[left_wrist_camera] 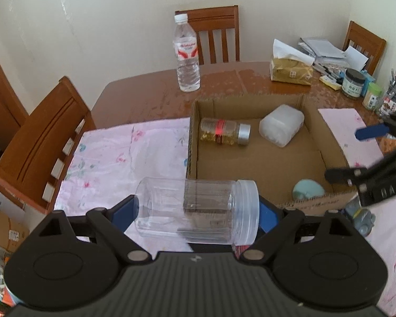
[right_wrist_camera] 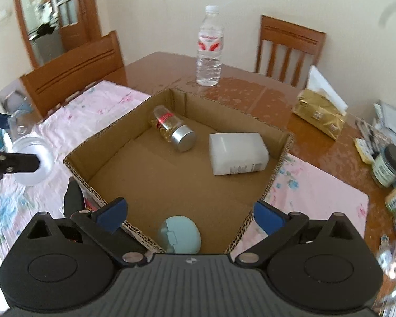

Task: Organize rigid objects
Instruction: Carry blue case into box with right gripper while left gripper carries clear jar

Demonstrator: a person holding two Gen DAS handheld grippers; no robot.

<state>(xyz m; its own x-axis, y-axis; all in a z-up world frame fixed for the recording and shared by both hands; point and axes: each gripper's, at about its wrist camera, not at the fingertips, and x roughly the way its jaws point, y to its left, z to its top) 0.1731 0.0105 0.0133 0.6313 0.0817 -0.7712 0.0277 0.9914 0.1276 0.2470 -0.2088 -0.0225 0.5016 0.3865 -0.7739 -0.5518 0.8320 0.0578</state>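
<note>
On the table [left_wrist_camera: 145,97], a clear jar [left_wrist_camera: 195,211] is gripped by the left tool [left_wrist_camera: 198,212], ready for boxing; the right tool [right_wrist_camera: 190,212] is spread wide, empty, over the box [right_wrist_camera: 134,129].

Clear plastic jar [left_wrist_camera: 198,211] sideways, three containers lying in cardboard box [right_wrist_camera: 97,145]

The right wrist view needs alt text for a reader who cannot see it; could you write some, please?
The open right gripper hangs over a cardboard box holding a silver-capped jar, a white bottle and a pale blue round case. A water bottle stands behind on the wooden table.
</note>
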